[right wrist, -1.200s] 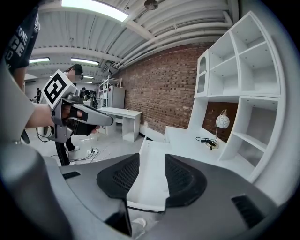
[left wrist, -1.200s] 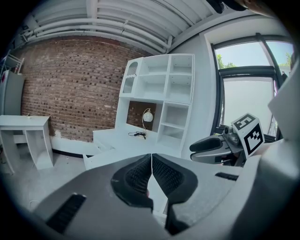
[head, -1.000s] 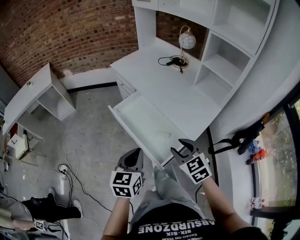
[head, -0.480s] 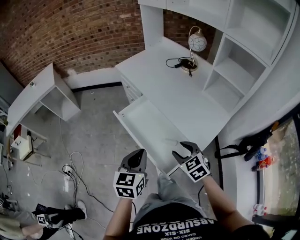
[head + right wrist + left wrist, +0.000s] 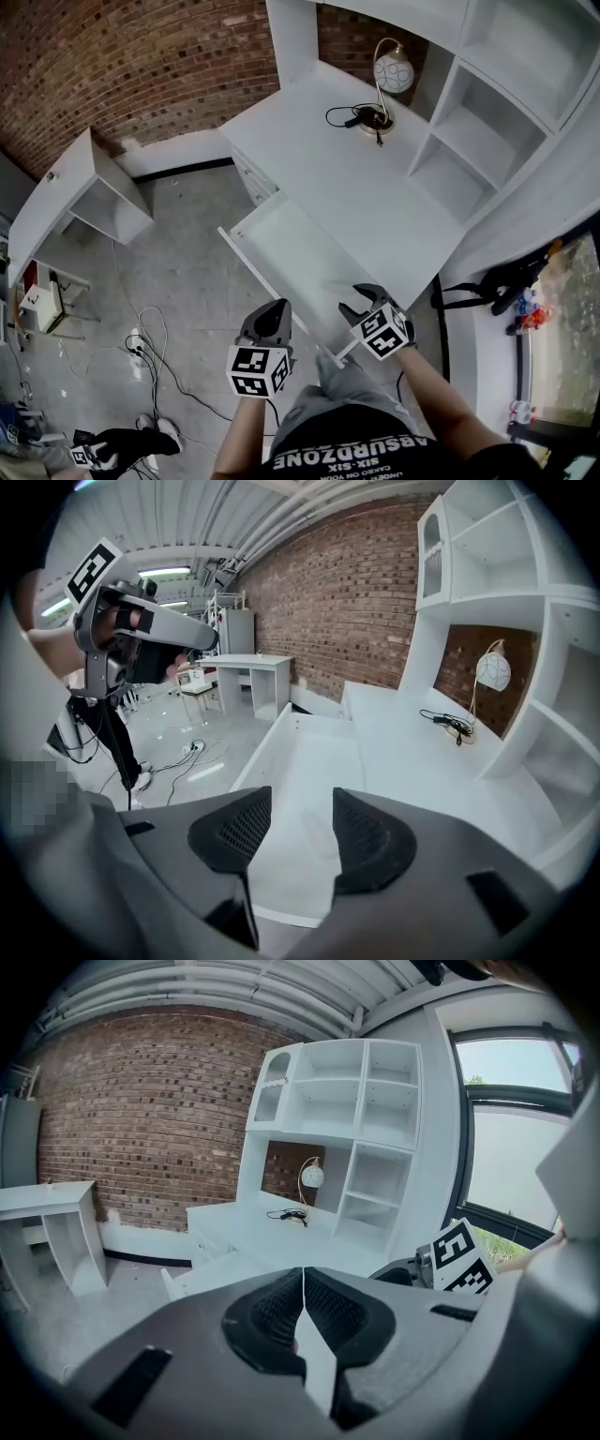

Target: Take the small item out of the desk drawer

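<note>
Here, a white wooden desk with a tall shelf unit (image 5: 328, 178) stands against a red brick wall (image 5: 141, 66). Its long, shallow white drawer (image 5: 281, 246) is pulled out over the grey concrete floor (image 5: 178, 262).

The left gripper (image 5: 303, 1288) hangs off the drawer's near corner, its dark ribbed jaws pressed together with nothing between them. The right gripper (image 5: 300, 808) hovers above the drawer's near end. Its jaws are spread and opening, and neither pad touches anything.

A white globe lamp (image 5: 394, 73) sits at the back of the desktop.

The small, pale, flat item (image 5: 319, 834) lies on the drawer floor, seen through the gap between the right jaws.
</note>
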The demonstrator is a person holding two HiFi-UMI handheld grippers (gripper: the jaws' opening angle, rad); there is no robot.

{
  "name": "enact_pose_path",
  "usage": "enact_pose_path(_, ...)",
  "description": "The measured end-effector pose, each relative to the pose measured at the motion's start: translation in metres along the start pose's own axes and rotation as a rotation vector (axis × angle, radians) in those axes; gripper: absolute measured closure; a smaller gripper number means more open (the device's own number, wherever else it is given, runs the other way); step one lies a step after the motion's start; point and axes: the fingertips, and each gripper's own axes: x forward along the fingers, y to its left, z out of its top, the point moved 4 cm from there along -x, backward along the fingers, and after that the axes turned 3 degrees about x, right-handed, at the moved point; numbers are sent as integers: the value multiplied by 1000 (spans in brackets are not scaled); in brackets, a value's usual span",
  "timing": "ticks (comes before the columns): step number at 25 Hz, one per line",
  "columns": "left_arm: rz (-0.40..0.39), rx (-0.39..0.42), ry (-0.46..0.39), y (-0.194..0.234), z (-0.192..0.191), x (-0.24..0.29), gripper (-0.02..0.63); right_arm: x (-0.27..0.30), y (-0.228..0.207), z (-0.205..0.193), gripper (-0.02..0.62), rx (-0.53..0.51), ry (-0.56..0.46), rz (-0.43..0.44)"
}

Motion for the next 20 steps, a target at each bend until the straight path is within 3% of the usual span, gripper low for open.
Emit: enact_pose_path(20,-26,-57,97,25,-18,68,600,83,-26,-39,393,75,169,9)
